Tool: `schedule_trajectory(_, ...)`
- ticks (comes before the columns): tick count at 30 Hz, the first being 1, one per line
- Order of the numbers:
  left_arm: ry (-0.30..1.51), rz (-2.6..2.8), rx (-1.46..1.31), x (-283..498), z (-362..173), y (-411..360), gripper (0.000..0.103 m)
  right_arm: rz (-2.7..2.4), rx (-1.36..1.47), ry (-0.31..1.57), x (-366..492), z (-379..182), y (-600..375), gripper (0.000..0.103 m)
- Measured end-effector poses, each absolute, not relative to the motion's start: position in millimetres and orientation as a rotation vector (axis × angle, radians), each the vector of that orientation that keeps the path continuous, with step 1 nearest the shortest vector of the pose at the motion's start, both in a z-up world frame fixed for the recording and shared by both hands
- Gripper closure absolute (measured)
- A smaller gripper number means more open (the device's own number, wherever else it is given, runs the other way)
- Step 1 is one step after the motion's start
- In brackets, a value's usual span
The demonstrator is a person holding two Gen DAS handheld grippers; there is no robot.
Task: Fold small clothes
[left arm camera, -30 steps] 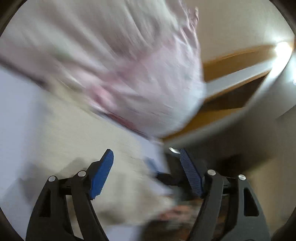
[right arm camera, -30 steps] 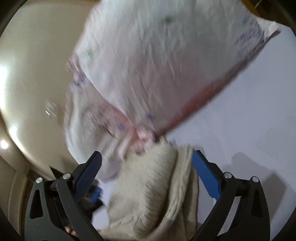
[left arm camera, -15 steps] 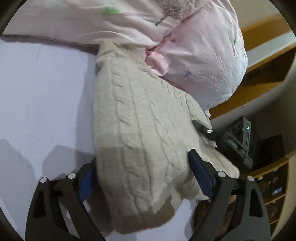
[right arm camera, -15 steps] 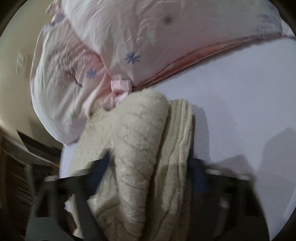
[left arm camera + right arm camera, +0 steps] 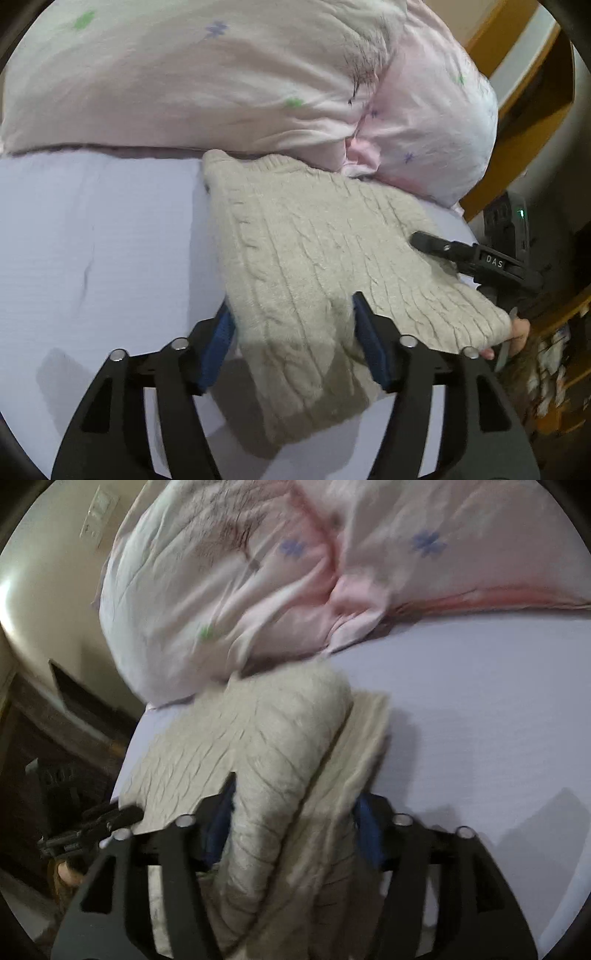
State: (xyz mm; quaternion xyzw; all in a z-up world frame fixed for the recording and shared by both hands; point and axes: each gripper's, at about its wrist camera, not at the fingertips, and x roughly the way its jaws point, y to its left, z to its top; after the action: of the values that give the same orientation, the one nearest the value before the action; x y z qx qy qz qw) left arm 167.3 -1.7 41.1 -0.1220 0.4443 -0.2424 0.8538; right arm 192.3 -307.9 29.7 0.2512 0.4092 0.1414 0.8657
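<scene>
Cream cable-knit sweater [image 5: 295, 254] lies on the pale lilac bedsheet [image 5: 96, 236], centre of the left wrist view, top edge touching the pink floral-print pillow [image 5: 221, 74] that fills the upper frame. Left gripper [image 5: 291, 332], bottom centre: blue pads either side of a thick fold of the knit, fabric bulging between them — clamped on the sweater. Right gripper [image 5: 295, 816] in its own view, bottom centre: jaws pressed against a rolled, doubled-up section of the same sweater [image 5: 280, 746], also gripping it. Other gripper's black finger [image 5: 436, 243] rests on the knit at right of the left view. Wooden shelf unit [image 5: 524, 92] at far upper right, w/ dark clutter below.
</scene>
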Motion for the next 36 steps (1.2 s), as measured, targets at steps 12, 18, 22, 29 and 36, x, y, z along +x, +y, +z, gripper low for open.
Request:
schedule_trajectory(12, 0.75, -0.596, -0.024, 139.9, 55.9, -59.3, 0.022, 0.221, 0.295, 0.69, 182.8, 60.7, -293.2, 0.095)
schedule_trajectory(18, 0.727, -0.603, 0.157, 124.9, 43.7, -81.7, 0.022, 0.091, 0.162, 0.845, 192.9, 24.2, -288.1, 0.092)
schedule_trajectory(22, 0.718, -0.593, 0.081, 117.8, 51.4, -65.5, 0.022, 0.086, 0.2, 0.714, 158.7, 71.1, -288.4, 0.065)
schedule_trajectory(29, 0.694, -0.532, -0.112, 87.6, 66.5, -10.4, 0.013, 0.27, 0.087, 0.805, 108.2, 63.0, -234.2, 0.051)
schedule_trajectory(36, 0.766, -0.451, -0.149, 62.2, 56.2, 0.0, 0.004, 0.146, 0.035, 0.746, 87.8, 66.8, -228.0, 0.039)
